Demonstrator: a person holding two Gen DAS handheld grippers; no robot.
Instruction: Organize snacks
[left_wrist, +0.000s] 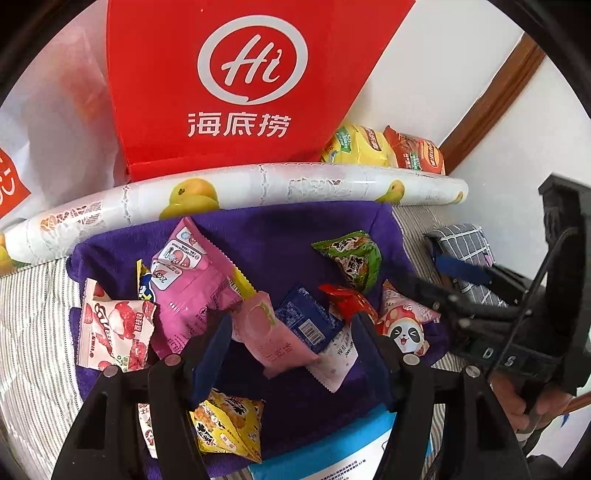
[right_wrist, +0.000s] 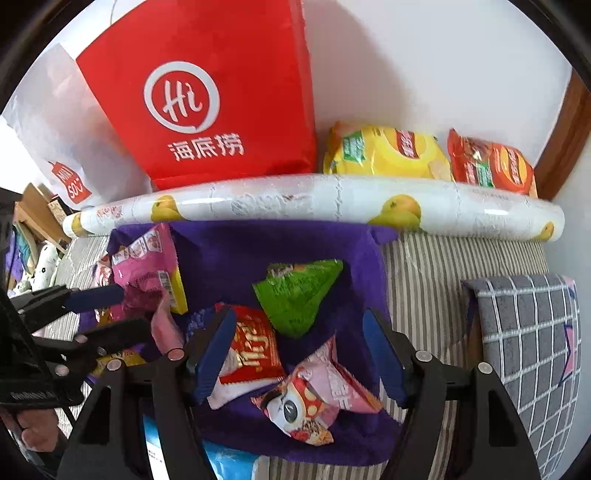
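The left gripper (left_wrist: 291, 332) hangs with jaws spread, pinching nothing, above a pale pink packet (left_wrist: 275, 334) whose long axis runs from 11 to 5 o'clock. The right gripper (right_wrist: 299, 350), jaws likewise apart and empty, hovers over a red packet (right_wrist: 251, 354) and panda packet (right_wrist: 314, 400). All lie on the purple cloth (right_wrist: 258, 247); at 12 o'clock a green pouch (right_wrist: 299, 295), farther off a fruit-printed roll (right_wrist: 314, 199).

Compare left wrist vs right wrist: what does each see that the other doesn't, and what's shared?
Left wrist only: the yellow triangular packet, the lychee packet and the blue packet.
Right wrist only: the cluttered shelf at far left and most of the grey checked cushion.
Both: red Hi bag, fruit-print roll, purple cloth, green packet, panda packet. Both grippers open, nothing gripped.
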